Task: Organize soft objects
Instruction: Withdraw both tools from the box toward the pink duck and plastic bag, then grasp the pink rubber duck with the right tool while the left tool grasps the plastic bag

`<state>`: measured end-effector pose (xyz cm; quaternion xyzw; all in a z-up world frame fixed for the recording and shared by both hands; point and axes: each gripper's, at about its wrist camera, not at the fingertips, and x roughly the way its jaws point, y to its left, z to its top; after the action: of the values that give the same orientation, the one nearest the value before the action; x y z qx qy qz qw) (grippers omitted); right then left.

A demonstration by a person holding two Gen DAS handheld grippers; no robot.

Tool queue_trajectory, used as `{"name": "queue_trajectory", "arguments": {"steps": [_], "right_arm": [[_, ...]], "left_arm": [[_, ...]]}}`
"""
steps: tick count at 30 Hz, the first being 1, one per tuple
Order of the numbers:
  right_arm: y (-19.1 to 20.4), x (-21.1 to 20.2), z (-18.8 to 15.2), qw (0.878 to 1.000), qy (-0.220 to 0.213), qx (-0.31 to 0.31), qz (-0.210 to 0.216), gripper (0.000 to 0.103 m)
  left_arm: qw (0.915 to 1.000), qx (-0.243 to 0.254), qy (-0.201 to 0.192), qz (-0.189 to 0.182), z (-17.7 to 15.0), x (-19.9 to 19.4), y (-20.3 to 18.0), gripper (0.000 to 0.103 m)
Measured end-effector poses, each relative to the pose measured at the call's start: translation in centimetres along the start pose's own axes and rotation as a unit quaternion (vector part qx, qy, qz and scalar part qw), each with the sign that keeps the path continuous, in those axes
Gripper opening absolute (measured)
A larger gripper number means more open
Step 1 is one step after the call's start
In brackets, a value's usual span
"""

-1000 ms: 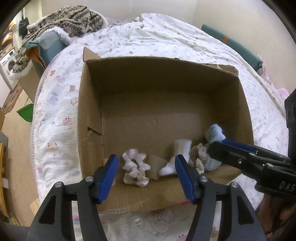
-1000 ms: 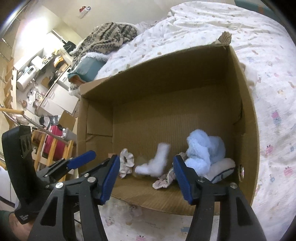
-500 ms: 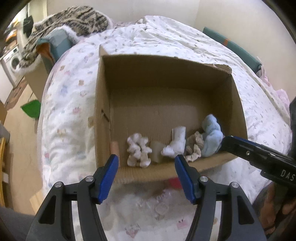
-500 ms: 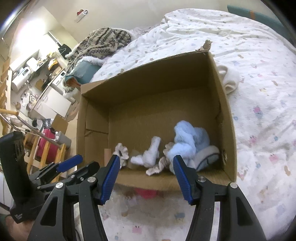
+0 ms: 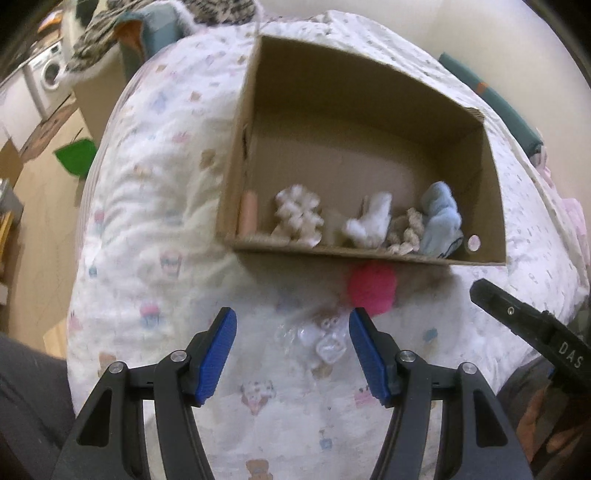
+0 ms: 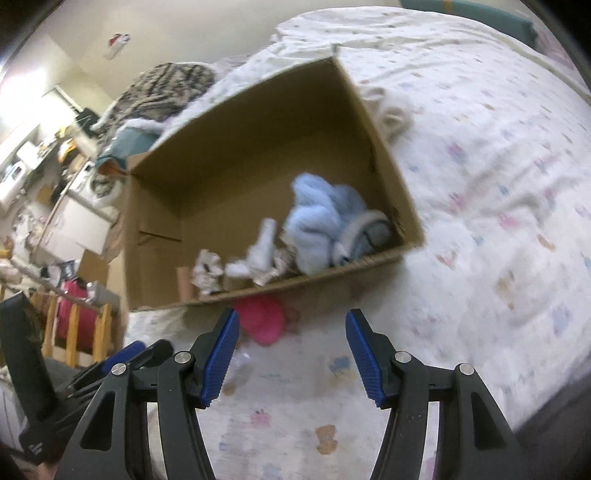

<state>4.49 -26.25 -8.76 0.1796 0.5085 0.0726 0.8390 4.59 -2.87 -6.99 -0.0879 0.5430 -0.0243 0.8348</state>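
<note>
A cardboard box (image 5: 495, 206) sits on the bed. Along its near wall lie a white scrunchie (image 5: 298, 216), a white sock (image 5: 369, 221), a beige frilly piece (image 5: 406, 232) and a light blue fluffy item (image 5: 441, 218). The box also shows in the right wrist view (image 6: 384, 155), with the blue item (image 6: 321, 225) inside. A pink soft ball (image 5: 371, 288) lies on the bed just outside the near wall, also in the right wrist view (image 6: 264, 319). My left gripper (image 5: 291, 350) is open and empty, over a clear plastic piece (image 5: 321, 338). My right gripper (image 6: 291, 354) is open and empty.
The bed has a white printed cover (image 5: 155, 221). A patterned knit blanket (image 6: 166, 92) and a teal cushion (image 5: 155, 33) lie behind the box. A cream cloth (image 6: 391, 114) lies beside the box's far right corner. Floor and furniture are at the left (image 5: 37, 177).
Both grippers have pulled back from the box toward the near edge of the bed, staying open. The pink ball and the clear plastic have come into view.
</note>
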Motion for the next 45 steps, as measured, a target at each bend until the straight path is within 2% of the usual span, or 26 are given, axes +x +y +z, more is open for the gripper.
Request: {"name": "queue_trajectory", "arguments": {"steps": [4, 10, 17, 23, 25, 26, 27, 31, 37, 45], "right_arm": [[-0.5, 1.0, -0.7, 1.0, 0.017, 0.01, -0.006, 0.063], [-0.7, 2.3, -2.1, 0.999, 0.043, 0.032, 0.007, 0.063], [0.1, 3.7, -3.2, 0.998, 0.062, 0.03, 0.007, 0.063], [-0.1, 4.1, -2.9, 0.997, 0.067, 0.042, 0.007, 0.063], [-0.2, 4.1, -2.8, 0.997, 0.066, 0.043, 0.01, 0.063], [-0.2, 4.1, -2.7, 0.997, 0.068, 0.043, 0.01, 0.063], [-0.3, 4.2, -2.6, 0.997, 0.067, 0.042, 0.012, 0.063], [0.4, 4.6, -2.4, 0.997, 0.068, 0.028, 0.013, 0.063], [2.8, 6.4, -1.9, 0.997, 0.072, -0.023, 0.008, 0.063], [4.8, 9.1, -2.0, 0.996, 0.067, -0.059, -0.001, 0.063]], "left_arm": [[0.9999, -0.005, -0.003, 0.01, -0.4, 0.3, 0.6, 0.06], [0.9988, -0.013, 0.047, -0.002, -1.0, 3.0, 0.8, 0.06], [0.9955, 0.051, 0.08, 0.001, -1.8, 6.4, -2.6, 0.06], [0.9954, 0.056, 0.077, 0.005, -1.2, 7.7, -3.1, 0.06], [0.9953, 0.057, 0.078, 0.002, -1.1, 7.9, -3.1, 0.045], [0.995, 0.055, 0.083, -0.001, -1.1, 8.1, -3.0, 0.033], [0.9947, 0.051, 0.089, -0.006, -1.1, 8.1, -2.8, 0.028], [0.995, 0.042, 0.089, -0.015, -1.1, 7.7, -2.2, 0.026], [0.9962, 0.031, 0.078, 0.021, -1.3, 6.0, -0.3, 0.025], [0.9965, 0.004, 0.044, 0.07, 0.4, 3.9, 2.5, 0.025]]}}
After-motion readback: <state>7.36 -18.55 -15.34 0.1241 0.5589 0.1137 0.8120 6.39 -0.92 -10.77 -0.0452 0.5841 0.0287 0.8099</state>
